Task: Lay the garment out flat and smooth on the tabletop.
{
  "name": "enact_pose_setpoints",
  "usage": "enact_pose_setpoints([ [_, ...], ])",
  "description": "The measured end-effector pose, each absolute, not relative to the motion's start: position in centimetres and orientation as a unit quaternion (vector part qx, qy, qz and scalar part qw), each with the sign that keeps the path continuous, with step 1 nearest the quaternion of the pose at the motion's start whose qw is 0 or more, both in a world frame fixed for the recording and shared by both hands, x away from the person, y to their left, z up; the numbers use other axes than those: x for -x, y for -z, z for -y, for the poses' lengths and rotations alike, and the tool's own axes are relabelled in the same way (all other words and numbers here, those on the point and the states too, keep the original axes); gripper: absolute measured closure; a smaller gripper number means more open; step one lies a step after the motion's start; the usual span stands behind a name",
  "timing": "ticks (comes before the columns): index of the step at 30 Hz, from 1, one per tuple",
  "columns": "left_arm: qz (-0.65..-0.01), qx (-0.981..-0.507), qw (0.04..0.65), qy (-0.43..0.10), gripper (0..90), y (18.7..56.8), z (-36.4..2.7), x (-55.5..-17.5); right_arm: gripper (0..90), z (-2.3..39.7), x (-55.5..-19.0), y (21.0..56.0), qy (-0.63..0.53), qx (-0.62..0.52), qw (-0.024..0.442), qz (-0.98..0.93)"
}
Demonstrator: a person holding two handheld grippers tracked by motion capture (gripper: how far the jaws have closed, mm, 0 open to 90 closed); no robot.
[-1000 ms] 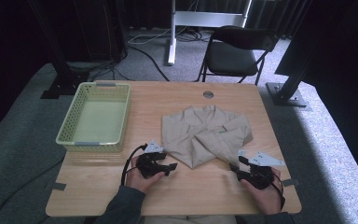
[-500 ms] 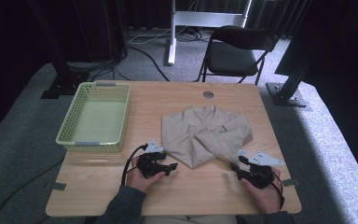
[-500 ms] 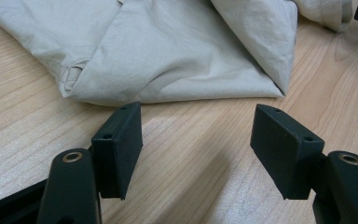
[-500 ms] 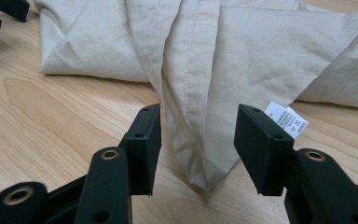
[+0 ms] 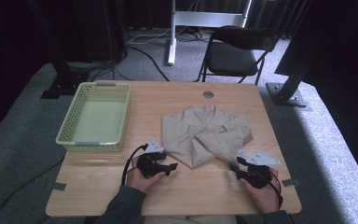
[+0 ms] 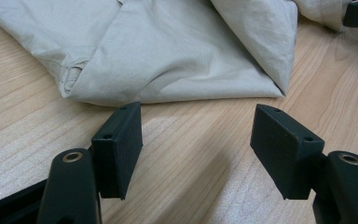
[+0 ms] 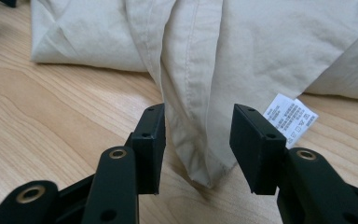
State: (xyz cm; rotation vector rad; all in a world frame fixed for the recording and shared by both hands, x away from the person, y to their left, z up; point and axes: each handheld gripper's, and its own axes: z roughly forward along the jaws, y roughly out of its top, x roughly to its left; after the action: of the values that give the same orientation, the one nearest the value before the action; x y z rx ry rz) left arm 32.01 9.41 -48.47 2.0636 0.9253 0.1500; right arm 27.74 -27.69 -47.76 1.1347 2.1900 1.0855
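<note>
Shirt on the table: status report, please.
Left gripper open, short of beige shirt. Right gripper closing around shirt corner, pads not pressing. Nothing in the way.

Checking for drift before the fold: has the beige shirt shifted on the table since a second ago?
No. The beige shirt lies at the same spot relative to the table's round hole and the green basket in the high view.

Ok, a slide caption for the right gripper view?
Right gripper closing around a hanging corner of the beige shirt, pads not yet pressing, on the wooden table.
</note>
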Motion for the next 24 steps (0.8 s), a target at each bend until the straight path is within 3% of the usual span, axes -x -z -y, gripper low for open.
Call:
enact_pose_setpoints([
  [10, -0.369, -0.826, 0.423, -0.059, 34.8, 48.45, -9.36, -31.97, 60.8, 27.21, -27.88, 48.13, -0.378, -0.409, 0.217, -0.802],
  [16, -0.369, -0.826, 0.423, -0.059, 34.8, 48.46, -9.37, -31.99, 73.8, 27.06, -27.83, 48.21, -0.372, -0.405, 0.217, -0.807],
  [20, -0.369, -0.825, 0.424, -0.058, 34.8, 48.47, -9.38, -32.00, 88.4, 27.10, -27.68, 48.12, -0.370, -0.403, 0.226, -0.806],
  [24, -0.369, -0.825, 0.424, -0.058, 34.8, 48.47, -9.39, -32.01, 89.5, 26.94, -27.46, 47.94, -0.371, -0.400, 0.238, -0.804],
])
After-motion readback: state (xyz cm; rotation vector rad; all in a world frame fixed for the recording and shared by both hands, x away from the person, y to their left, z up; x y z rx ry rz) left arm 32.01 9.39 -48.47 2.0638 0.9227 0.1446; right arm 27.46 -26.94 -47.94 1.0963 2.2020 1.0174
